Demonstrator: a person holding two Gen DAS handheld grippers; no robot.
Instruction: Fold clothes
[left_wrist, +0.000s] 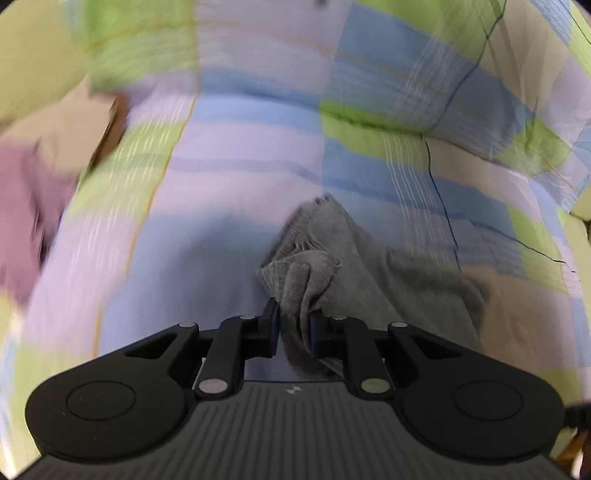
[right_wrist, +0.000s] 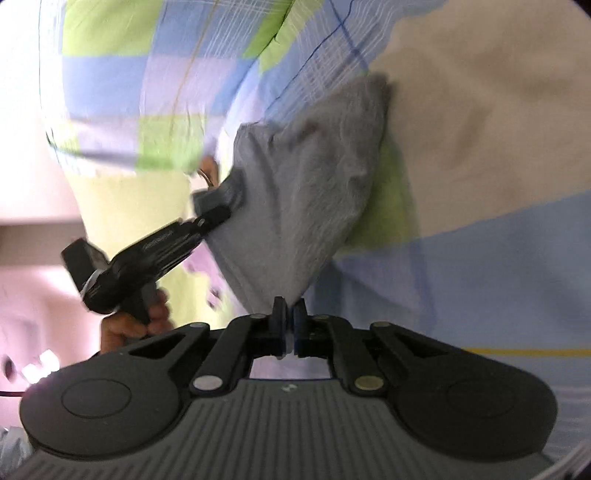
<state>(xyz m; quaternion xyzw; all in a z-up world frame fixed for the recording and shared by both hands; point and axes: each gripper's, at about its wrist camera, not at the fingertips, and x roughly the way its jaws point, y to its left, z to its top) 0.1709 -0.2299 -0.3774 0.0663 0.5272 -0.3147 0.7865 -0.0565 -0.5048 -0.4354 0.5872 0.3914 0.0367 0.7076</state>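
1. My left gripper (left_wrist: 294, 319) is clenched on a bunched corner of the small grey knitted cloth (left_wrist: 343, 266). The fabric wads up between the pads and trails away to the right and far side of that view.
2. My right gripper (right_wrist: 290, 314) is closed on another point of the same grey cloth (right_wrist: 295, 184), pinching what looks like a corner where the fabric narrows to a tip just at the fingers.
3. The cloth hangs stretched between the two grips, lifted above the checked green, blue and lilac bedsheet (left_wrist: 236, 155) that covers the surface below. I cannot tell whether its far end touches the sheet.
4. The relation that matters: in the right wrist view, the cloth's long axis runs from my right jaws up and left to the other handheld gripper (right_wrist: 207, 218), so the two held corners lie along one edge. The loose bulk falls away to the far right of that line.
5. I judge the coming move needs that held edge carried over the free bulk, with both hands travelling together to keep it taut.
6. Only the right wrist view shows the whole span, the left tool's black body and the bare hand (right_wrist: 136, 325) gripping it. Only the left wrist view shows how thick the wad is in its own jaws, and a blurred mauve fabric patch (left_wrist: 26, 221) at far left.
7. Both views are motion-smeared, so fine edges are uncertain.
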